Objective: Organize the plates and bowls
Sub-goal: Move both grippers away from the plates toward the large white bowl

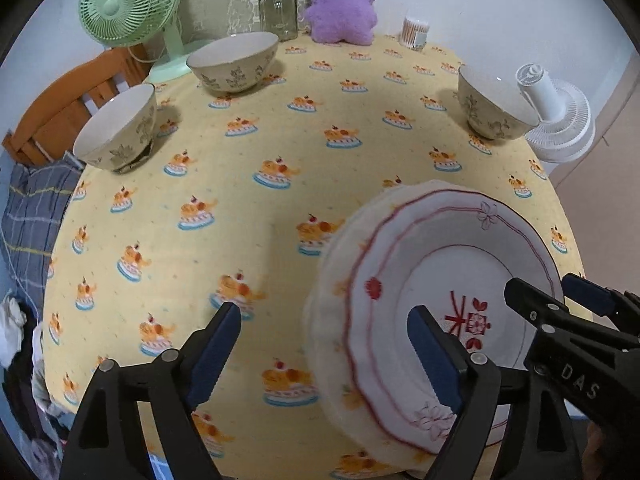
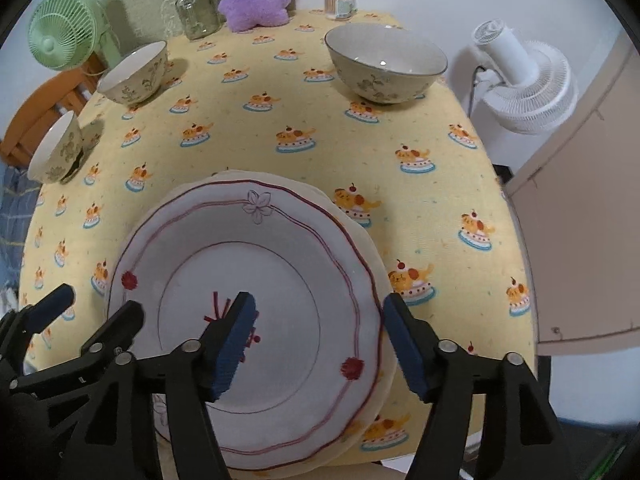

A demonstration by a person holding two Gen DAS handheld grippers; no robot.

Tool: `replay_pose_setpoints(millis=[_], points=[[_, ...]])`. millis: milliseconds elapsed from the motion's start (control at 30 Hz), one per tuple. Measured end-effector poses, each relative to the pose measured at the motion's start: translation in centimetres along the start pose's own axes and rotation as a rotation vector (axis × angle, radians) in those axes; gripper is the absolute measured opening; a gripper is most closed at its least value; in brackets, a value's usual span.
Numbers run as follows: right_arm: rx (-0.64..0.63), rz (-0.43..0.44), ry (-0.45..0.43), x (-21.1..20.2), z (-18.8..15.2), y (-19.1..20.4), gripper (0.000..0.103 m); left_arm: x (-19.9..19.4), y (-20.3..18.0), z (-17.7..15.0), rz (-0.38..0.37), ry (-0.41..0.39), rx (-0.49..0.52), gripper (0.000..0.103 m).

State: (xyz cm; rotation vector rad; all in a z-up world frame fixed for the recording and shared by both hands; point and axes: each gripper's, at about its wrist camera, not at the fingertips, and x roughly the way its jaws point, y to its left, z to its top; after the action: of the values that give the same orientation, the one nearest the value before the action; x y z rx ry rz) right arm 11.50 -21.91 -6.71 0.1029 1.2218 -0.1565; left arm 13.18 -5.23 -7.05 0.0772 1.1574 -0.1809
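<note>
A stack of white plates with red rim lines (image 1: 404, 280) (image 2: 280, 272) lies at the near edge of the yellow tablecloth. My left gripper (image 1: 324, 356) is open, its right finger over the stack's left side. My right gripper (image 2: 320, 344) is open, its fingers either side of the stack's right rim. Three floral bowls stand apart: one far right (image 1: 492, 106) (image 2: 386, 66), one at the back (image 1: 234, 62) (image 2: 134, 74), one at the left edge (image 1: 116, 134) (image 2: 56, 152).
A green fan (image 1: 128, 2), a glass jar (image 1: 278, 10), a purple plush toy (image 1: 342, 4) and a cotton swab tub (image 1: 416, 32) line the table's far edge. A white fan (image 2: 524, 84) stands off the right side. An orange chair (image 1: 68, 100) is at left.
</note>
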Motion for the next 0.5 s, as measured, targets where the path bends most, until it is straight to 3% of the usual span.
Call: replay_pose_setpoints(millis=[267, 500], points=[[0.163, -0.112, -0.020, -2.0, -0.8, 1.4, 0.073, -1.5, 4.9, 0.6, -0.040, -0.024, 0.049, 0.087], [0.211, -0.109, -0.076, -4.7, -0.7, 5.4, 0.073, -3.0, 9.1, 1.4, -0.070, -0.063, 0.078, 0.087]])
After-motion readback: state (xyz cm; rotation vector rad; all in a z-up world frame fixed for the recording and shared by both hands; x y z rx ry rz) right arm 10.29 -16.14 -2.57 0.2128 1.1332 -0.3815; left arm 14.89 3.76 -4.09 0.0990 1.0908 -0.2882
